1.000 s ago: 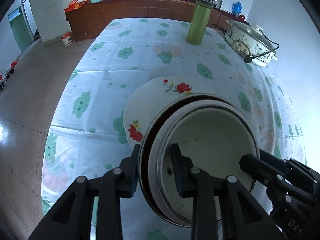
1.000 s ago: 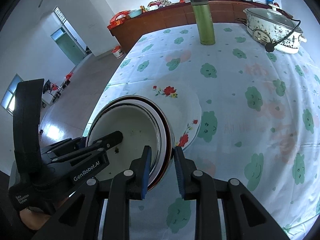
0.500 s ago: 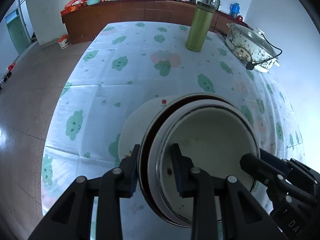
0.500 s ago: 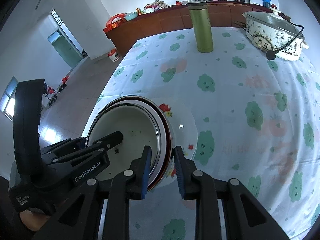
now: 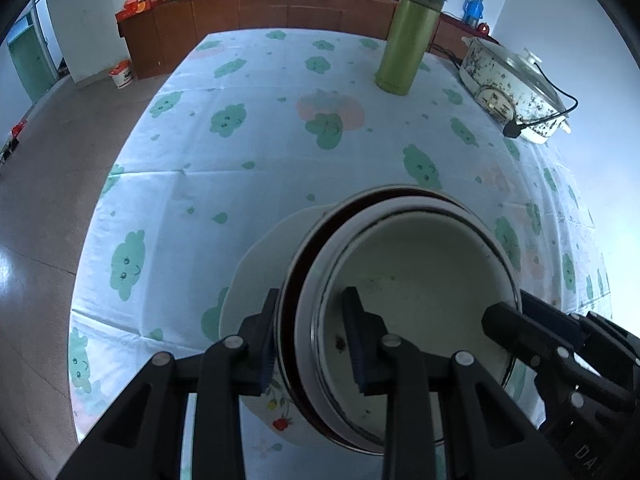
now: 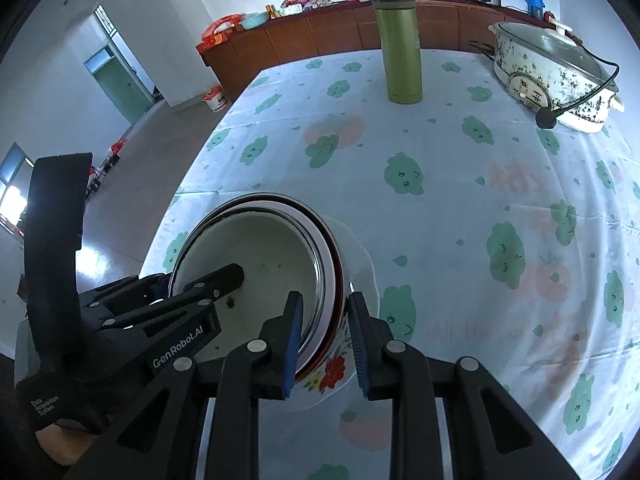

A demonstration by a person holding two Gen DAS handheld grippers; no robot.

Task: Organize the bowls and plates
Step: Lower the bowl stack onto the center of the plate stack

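Above floral plate [image 5: 256, 280] now, gripped bowls [image 5: 420, 280].

Left wrist view: looks steeply down along its own fingers [image 5: 276, 336], close over the stack of bowls [image 5: 416, 280], across the table [image 5: 248, 148] toward the far cabinets [image 5: 280, 8]. Right wrist view: same attitude, set on the stack's opposite rim [image 6: 256, 264]. Shared: bowls, tablecloth, green flask [image 5: 408, 40] [image 6: 400, 48], cooker [image 5: 516, 88] [image 6: 552, 68]. Each view catches the other gripper at its edge.
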